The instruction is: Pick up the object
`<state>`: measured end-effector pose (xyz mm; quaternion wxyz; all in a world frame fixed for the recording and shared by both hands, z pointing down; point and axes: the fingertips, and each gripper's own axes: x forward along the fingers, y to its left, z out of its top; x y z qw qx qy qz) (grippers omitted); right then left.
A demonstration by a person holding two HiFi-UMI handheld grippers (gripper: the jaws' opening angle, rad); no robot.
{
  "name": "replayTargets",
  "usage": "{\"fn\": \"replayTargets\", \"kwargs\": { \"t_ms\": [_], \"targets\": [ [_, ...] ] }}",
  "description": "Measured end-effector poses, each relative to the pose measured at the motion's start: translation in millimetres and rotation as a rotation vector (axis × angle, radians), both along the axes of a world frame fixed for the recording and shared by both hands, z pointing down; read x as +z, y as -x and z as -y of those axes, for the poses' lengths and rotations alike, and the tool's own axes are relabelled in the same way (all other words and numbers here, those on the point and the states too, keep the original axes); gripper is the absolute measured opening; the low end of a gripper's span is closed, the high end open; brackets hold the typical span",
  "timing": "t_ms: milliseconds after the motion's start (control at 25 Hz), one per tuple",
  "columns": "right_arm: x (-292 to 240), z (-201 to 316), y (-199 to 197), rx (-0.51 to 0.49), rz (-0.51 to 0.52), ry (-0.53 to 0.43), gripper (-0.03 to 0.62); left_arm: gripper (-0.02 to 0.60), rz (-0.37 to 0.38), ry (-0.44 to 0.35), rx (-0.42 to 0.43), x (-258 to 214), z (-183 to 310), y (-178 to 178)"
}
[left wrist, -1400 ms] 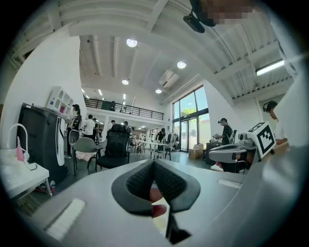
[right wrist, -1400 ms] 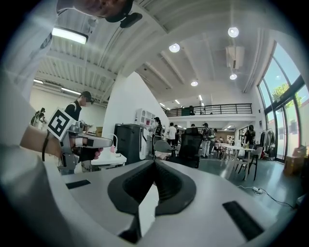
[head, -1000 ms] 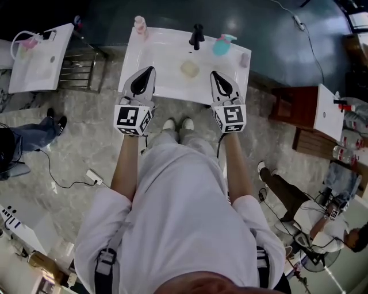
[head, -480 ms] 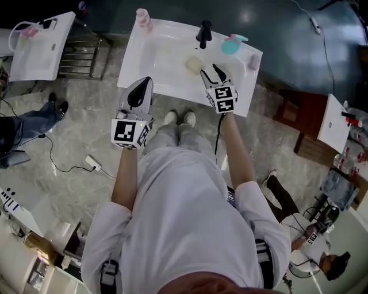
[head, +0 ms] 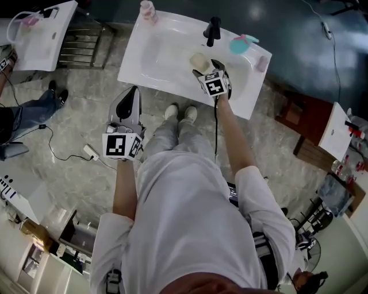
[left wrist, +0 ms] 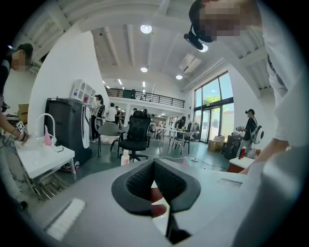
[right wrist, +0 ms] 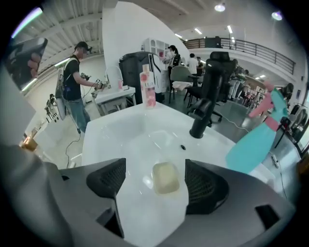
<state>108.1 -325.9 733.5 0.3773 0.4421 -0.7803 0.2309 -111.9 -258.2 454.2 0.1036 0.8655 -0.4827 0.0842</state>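
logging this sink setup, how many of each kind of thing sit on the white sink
bottles: 2, the pink bottle and the teal spray bottle
soap bar: 1
black faucet: 1
small pinkish item, kind unclear: 1
total: 5

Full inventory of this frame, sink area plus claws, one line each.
sink: 1, white, ahead of the person
soap bar: 1, pale yellow, in the sink basin
faucet: 1, black, sink's back edge
spray bottle: 1, teal, right of the faucet
bottle: 1, pink, sink's back left corner
second sink: 1, white, far left
right claw: 1, grey, open, jaws just opening, soap bar between them untouched
left claw: 1, grey, shut, over the floor
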Motion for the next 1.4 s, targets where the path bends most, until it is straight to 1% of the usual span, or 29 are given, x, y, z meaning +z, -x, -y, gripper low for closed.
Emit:
{"fn": "replayTargets", "kwargs": {
  "t_ms": [200,280,560,680,920,1080,1120,1200,1280,1400],
  "targets": [
    [57,4,17,-0.072,-0.009,0.133,0.383,-0.002,0.027,0.038,-0.069,9,-14,22],
    [79,5,20,-0.091,-0.015,0.172,0.379,0.000,0.033,0.059,-0.094,14,-19,29],
    [139,10,24,-0.095,-0.043,0.287,0.333,-0.001,0.067,0.106,-0.194,20,-40,56],
    [157,15,24,-0.088,-0.058,0.319,0.312,-0.001,0.079,0.127,-0.239,26,-48,67],
    [174,20,28,-0.119,-0.100,0.326,0.233,-0.001,0.096,0.161,-0.294,38,-61,82],
    [176,23,31,-0.145,-0.093,0.310,0.214,0.000,0.095,0.177,-0.326,44,-67,89],
    [175,23,30,-0.148,-0.108,0.297,0.180,0.000,0.094,0.180,-0.330,46,-68,89],
    [175,21,27,-0.159,-0.159,0.273,0.038,0.000,0.095,0.182,-0.334,47,-69,90],
    [177,18,27,-0.171,-0.185,0.267,0.028,0.000,0.094,0.179,-0.334,47,-70,91],
    [177,13,26,-0.190,-0.187,0.273,0.024,0.000,0.096,0.174,-0.332,46,-71,91]
  ]
}}
